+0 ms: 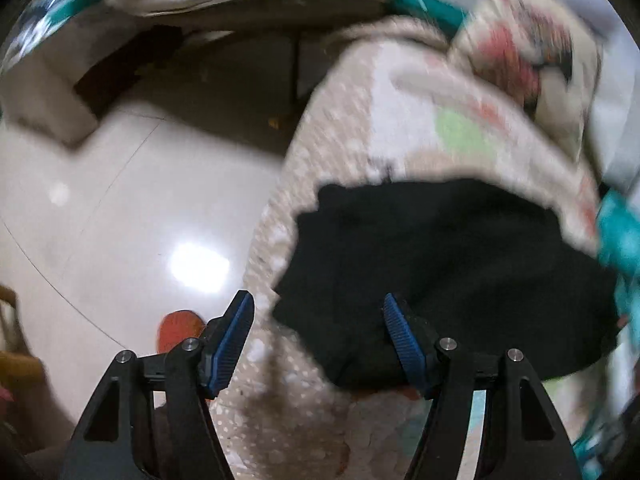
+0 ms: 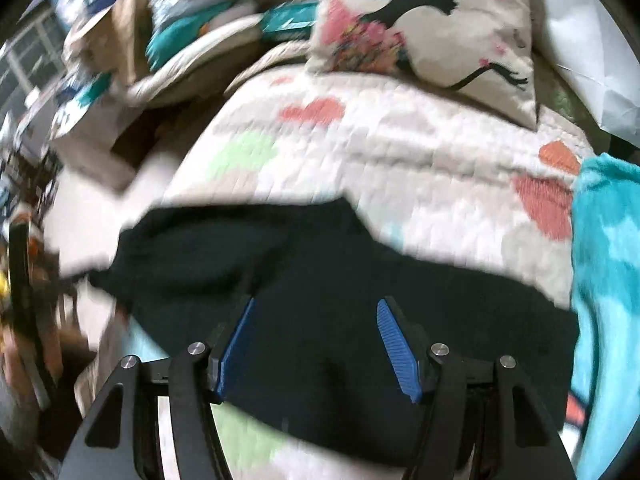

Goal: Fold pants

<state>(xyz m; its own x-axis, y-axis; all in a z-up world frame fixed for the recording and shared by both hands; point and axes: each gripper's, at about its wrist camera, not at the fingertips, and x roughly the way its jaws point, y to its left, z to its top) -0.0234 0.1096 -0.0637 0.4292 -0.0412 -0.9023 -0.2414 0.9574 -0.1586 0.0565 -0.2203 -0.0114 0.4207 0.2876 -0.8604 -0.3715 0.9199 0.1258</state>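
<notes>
1. Two grippers show, each with its blue pads spread apart and nothing between them. The left gripper (image 1: 319,312) sits low in the middle of its frame; the right gripper (image 2: 316,316) holds the same place in the right wrist view.

2. Black pants (image 2: 320,280) lie bunched on a patterned quilt (image 2: 380,140), filling the lower centre of the right wrist frame and the lower right of the left wrist frame (image 1: 440,260). Both pictures are blurred, so I cannot make out waistband from leg.

3. Placement reads as deliberate: the soft flat quilt gives a surface to fold on, and each gripper is aimed at a different side of the cloth. The left one straddles the pants' left border, its right pad (image 1: 400,336) against or just over the black fabric and its left pad (image 1: 232,340) over bare quilt. Whether it touches I cannot tell.

4. The right gripper hangs over the middle of the dark cloth, both pads framed by it, probably lining up for a pinch.

5. Edges: in the left wrist view the quilt drops away at centre left to a shiny tiled floor (image 1: 120,220), so the pants lie close to that brink and could slide off if dragged leftward.

6. Open room lies toward the upper middle of the right wrist frame, bare quilt up to a printed pillow (image 2: 420,32). A turquoise blanket (image 2: 608,260) closes the right side, touching the pants' far end.
</notes>
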